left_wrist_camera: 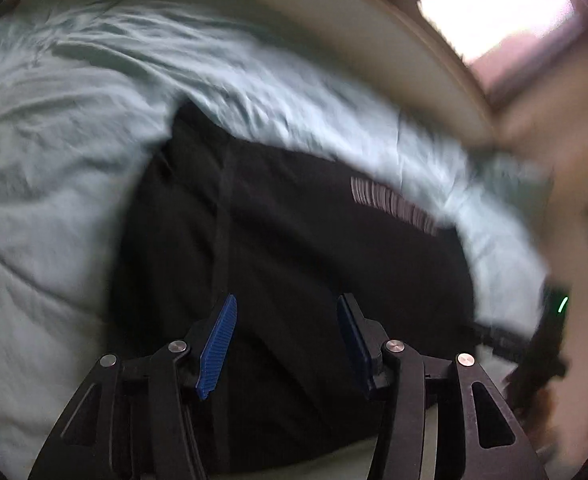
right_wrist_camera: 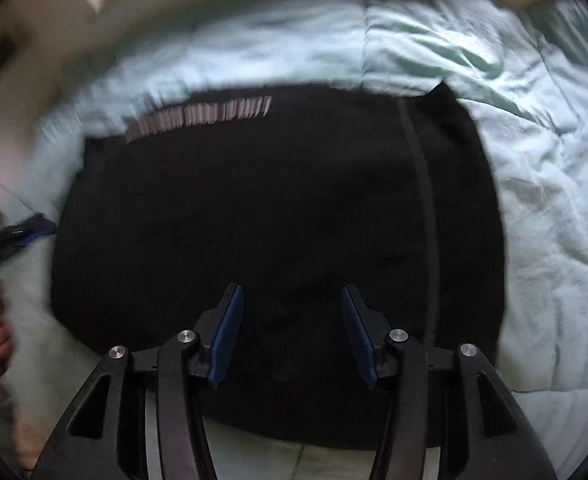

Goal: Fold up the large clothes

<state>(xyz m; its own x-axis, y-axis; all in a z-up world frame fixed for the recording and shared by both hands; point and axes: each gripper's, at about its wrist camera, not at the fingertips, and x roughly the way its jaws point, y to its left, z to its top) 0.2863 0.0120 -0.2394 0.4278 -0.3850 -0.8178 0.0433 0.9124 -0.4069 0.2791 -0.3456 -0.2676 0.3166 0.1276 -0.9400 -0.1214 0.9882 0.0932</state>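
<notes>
I hold my left tongs [left_wrist_camera: 286, 344] and right tongs [right_wrist_camera: 292, 336] above a dark folded garment [right_wrist_camera: 278, 220] lying on a pale green quilt [right_wrist_camera: 542, 184]. Both pairs stand partly open, their blue pads [left_wrist_camera: 218, 348] gripping nothing. Everything is motion-blurred.

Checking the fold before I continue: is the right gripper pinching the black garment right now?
No, the right gripper has its blue pads apart, with the black garment lying flat beneath.
</notes>
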